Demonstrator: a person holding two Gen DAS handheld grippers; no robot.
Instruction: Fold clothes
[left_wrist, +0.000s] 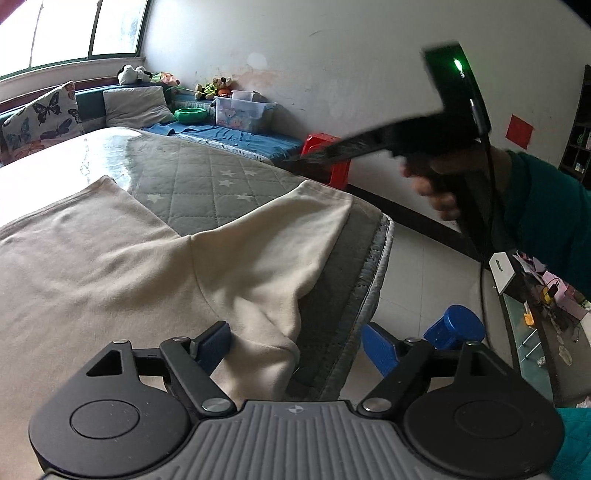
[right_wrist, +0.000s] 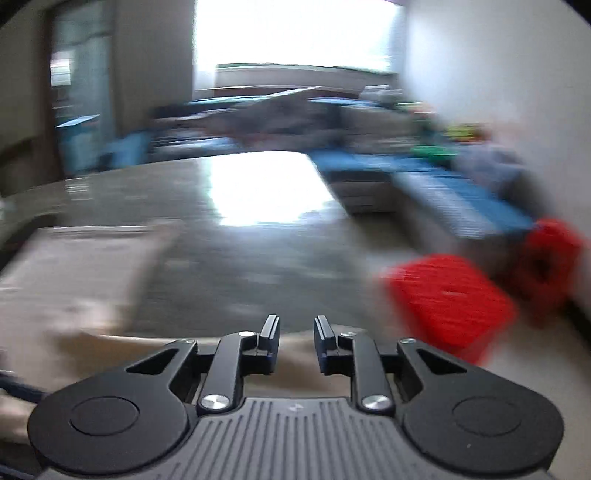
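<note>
A beige garment (left_wrist: 122, 266) lies spread on the grey quilted mattress (left_wrist: 207, 177), one sleeve reaching the right edge. My left gripper (left_wrist: 295, 347) is open and empty, just above the garment's near hem at the mattress corner. My right gripper (left_wrist: 295, 158) shows in the left wrist view, blurred, held high in the air to the right of the bed. In the blurred right wrist view my right gripper (right_wrist: 295, 328) has its jaws a little apart and holds nothing; the beige garment (right_wrist: 74, 266) lies below and left.
A red plastic stool (left_wrist: 327, 155) stands by the wall beyond the bed, and also shows in the right wrist view (right_wrist: 447, 295). A blue-covered bench (left_wrist: 229, 136) with pillows, toys and a plastic box runs along the wall. A cluttered glass table (left_wrist: 539, 332) stands at right.
</note>
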